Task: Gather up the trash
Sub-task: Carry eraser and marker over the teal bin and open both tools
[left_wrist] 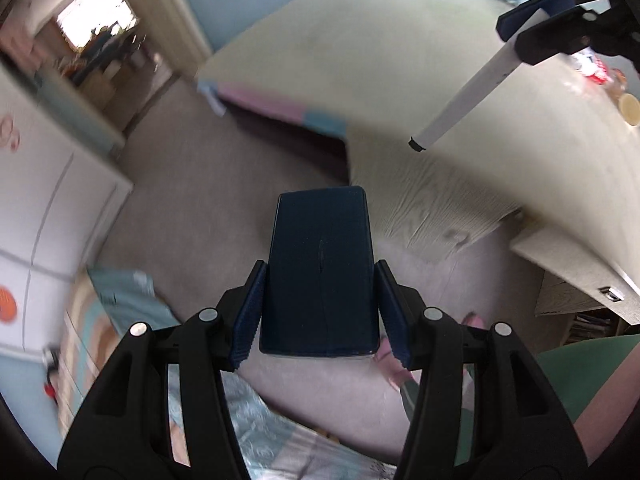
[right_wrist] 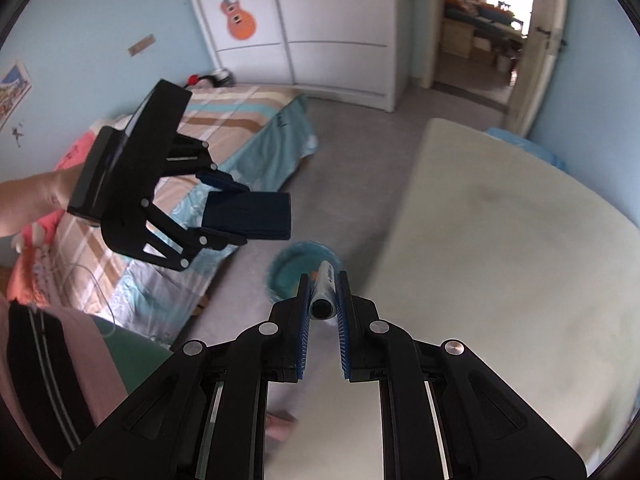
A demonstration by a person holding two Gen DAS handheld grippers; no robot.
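Observation:
My left gripper (left_wrist: pixel 321 280) is shut on a dark blue flat box (left_wrist: pixel 320 232), its ribbed blue pads pressing on both long sides. In the right wrist view that gripper (right_wrist: pixel 236 214) hangs at the left over the bed's edge with the box (right_wrist: pixel 264 216) sticking out. My right gripper (right_wrist: pixel 323 284) is shut on a white marker pen (right_wrist: pixel 323 300). Beyond the pen's far end a round teal bin (right_wrist: pixel 288 268) stands on the grey floor. In the left wrist view the right gripper (left_wrist: pixel 524 36) is at the top right, the marker (left_wrist: pixel 460 100) slanting down from it.
A bed with a striped teal and brown cover (right_wrist: pixel 224 120) lies to the left, a big cream mattress (right_wrist: pixel 500 240) to the right, grey floor between them. A white wardrobe (right_wrist: pixel 320 20) and an open doorway (right_wrist: pixel 492 32) stand behind. A person's forearm (right_wrist: pixel 32 200) enters from the left.

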